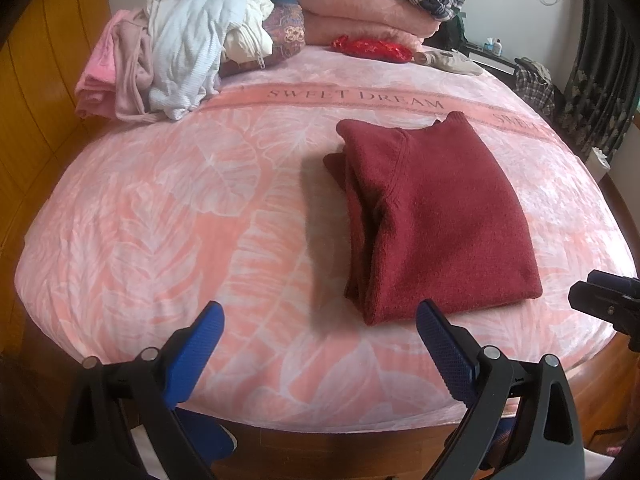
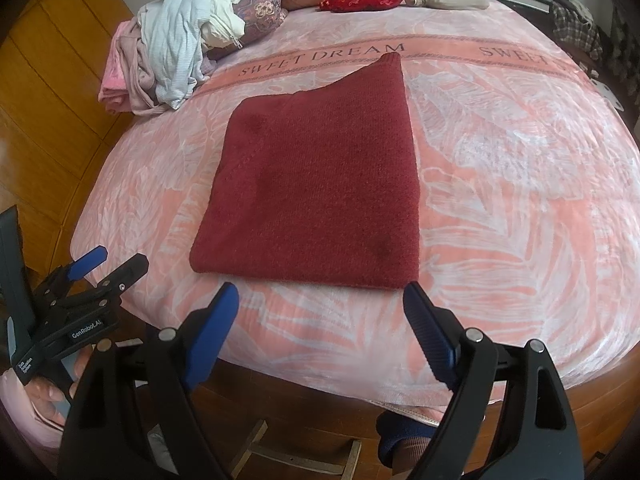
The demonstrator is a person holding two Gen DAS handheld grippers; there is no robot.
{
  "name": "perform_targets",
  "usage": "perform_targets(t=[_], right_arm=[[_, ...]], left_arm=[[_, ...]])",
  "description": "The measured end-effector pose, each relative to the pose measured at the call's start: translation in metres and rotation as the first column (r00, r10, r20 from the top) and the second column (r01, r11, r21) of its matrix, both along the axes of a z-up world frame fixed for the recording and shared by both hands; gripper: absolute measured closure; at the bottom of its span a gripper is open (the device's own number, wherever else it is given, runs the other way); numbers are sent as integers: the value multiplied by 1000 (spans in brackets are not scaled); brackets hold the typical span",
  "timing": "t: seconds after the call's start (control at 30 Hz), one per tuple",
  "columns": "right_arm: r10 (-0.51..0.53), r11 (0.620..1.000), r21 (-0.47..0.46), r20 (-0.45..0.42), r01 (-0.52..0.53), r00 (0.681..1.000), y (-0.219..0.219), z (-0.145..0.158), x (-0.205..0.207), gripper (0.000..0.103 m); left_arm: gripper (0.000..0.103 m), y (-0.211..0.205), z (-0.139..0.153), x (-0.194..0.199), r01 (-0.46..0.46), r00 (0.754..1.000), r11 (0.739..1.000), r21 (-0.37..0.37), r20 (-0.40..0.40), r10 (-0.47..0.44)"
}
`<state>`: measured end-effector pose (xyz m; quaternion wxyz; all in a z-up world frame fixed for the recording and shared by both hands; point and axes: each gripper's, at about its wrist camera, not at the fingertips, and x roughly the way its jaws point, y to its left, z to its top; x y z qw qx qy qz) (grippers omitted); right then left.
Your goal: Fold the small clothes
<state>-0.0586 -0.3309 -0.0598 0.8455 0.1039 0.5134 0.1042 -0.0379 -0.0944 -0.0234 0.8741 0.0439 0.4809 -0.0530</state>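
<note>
Nearest in both wrist views, the blue-padded fingers of each gripper stand wide apart with nothing between them. The left gripper (image 1: 320, 322) and the right gripper (image 2: 320, 304) both hover over the near edge of the bed (image 1: 160, 208), clear of any cloth.

Just beyond the right gripper's fingertips lies the dark red sweater (image 2: 316, 184), already folded into a compact, nearly square packet that lies flat on the pink leaf-print blanket (image 2: 500, 200). From the left gripper it sits ahead and to the right of the fingers, its stacked layers showing along the left side. One corner juts out toward the far side, but the fold looks finished, so I judge this garment done and released.

Farther off, ahead and to the left of both pairs of fingers, a loose heap of clothes (image 1: 160, 64) rests near the bed's far left edge: a white garment on top, pink and mauve pieces beneath. These look unfolded, so they are probably the work left. Behind them sit pillows and stacked pink blankets (image 1: 360, 12).
</note>
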Motion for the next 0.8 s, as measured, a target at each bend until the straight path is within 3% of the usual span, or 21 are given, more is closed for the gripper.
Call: perform_targets(t=[0.8], right_arm=[[3,1000,5,-3,-3,1000,0,-1,1,18]], left_arm=[[6,2,2,-2,2,1000,1000,4,14,-2]])
